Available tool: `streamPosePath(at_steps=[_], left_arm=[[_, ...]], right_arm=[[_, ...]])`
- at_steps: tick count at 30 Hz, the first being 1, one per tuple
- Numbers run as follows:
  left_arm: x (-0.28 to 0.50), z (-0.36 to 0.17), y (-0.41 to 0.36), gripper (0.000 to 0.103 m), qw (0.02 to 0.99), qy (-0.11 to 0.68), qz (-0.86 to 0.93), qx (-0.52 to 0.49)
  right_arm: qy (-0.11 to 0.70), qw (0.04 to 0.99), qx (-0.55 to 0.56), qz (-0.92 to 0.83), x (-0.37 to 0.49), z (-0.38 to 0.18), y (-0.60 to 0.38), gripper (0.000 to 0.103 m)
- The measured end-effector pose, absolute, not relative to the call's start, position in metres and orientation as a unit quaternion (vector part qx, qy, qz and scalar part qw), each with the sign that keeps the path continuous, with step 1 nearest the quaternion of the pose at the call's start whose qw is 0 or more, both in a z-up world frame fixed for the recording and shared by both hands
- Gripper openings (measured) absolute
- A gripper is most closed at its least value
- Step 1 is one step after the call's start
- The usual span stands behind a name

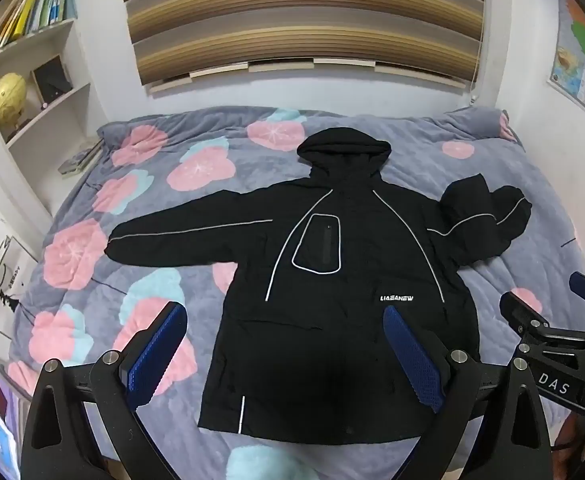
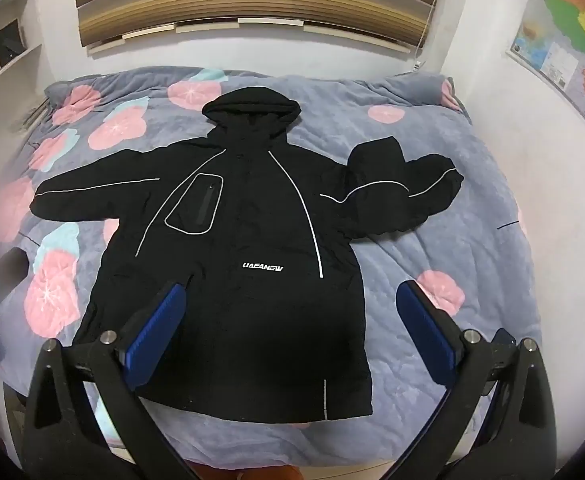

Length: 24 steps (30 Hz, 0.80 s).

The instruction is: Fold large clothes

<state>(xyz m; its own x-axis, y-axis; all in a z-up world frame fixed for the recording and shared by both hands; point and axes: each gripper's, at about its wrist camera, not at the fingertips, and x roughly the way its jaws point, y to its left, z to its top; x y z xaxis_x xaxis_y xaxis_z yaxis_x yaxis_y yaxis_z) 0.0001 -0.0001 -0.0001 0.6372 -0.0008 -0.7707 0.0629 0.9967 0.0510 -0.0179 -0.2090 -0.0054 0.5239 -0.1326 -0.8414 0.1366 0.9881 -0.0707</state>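
I see a bed covered by a grey quilt (image 1: 180,216) printed with pink and pale-blue flowers, filling most of both wrist views. Spread flat on it, front side up, lies the black hooded jacket (image 1: 344,280) with thin white piping and a white chest logo; its hood (image 1: 342,150) points toward the far wall and its hem lies nearest to me. One sleeve (image 1: 180,236) stretches out straight to the picture's left, while the other sleeve (image 1: 480,216) on the picture's right is bunched and doubled back on itself near the shoulder. A piped chest pocket (image 1: 318,246) sits left of the zip line.

My left gripper (image 1: 288,354) hangs above the jacket's lower half, its blue-padded fingers (image 1: 156,354) spread wide with nothing between them. My right gripper (image 2: 292,336) hovers likewise over the hem area, jaws wide apart and empty, and it also shows at the right edge of the left wrist view.

Behind the bed hangs a brown striped blind (image 1: 300,20); white shelves (image 1: 40,76) with books and a yellow globe (image 1: 7,94) stand left, a coloured map (image 2: 572,40) right.
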Motion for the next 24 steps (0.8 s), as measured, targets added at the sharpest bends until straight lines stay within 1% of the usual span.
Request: streamPosePath(at_steps=[10,24], left_arm=[[0.008,-0.005,-0.001,0.099,0.906,0.421,-0.026,0.027],[0.033,-0.013,0.011,0.099,0.906,0.422,-0.040,0.015]], right_arm=[[0.466,0.883,-0.016,-0.054,-0.008,-0.001,-0.192,0.103],[0.480,0.876,0.002,-0.056,0.009,-0.012,-0.190,0.103]])
